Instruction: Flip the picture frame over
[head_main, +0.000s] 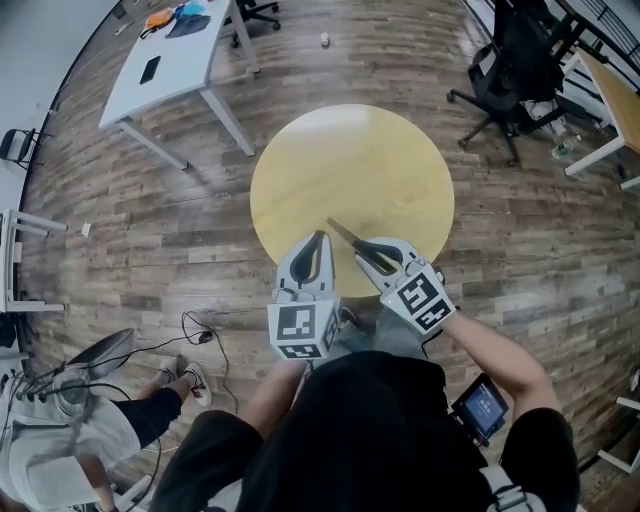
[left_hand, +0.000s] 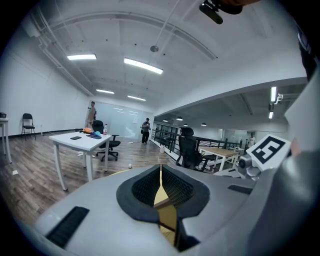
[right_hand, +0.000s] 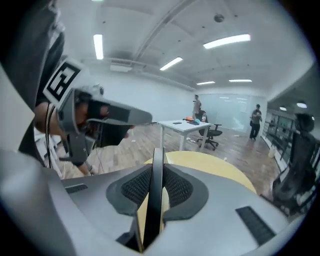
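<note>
Head view: a round, smooth, pale yellow table stands on a grey-brown plank floor. Over its 6 o'clock rim two grey plastic grippers point toward 12 o'clock. The left gripper has its jaws together on nothing. The right gripper, just beside it toward 3 o'clock, is clamped on the picture frame, a thin dark slat seen edge-on. A white rectangular desk sits at 10 o'clock and a black office chair at 2 o'clock.

Left gripper view: dark ribbed pads meet at the tips, with yellow tabletop showing through the gap below them.

Right gripper view: the ribbed pads press both flat faces of the frame, whose narrow black edge runs straight between them, leaning slightly.
</note>
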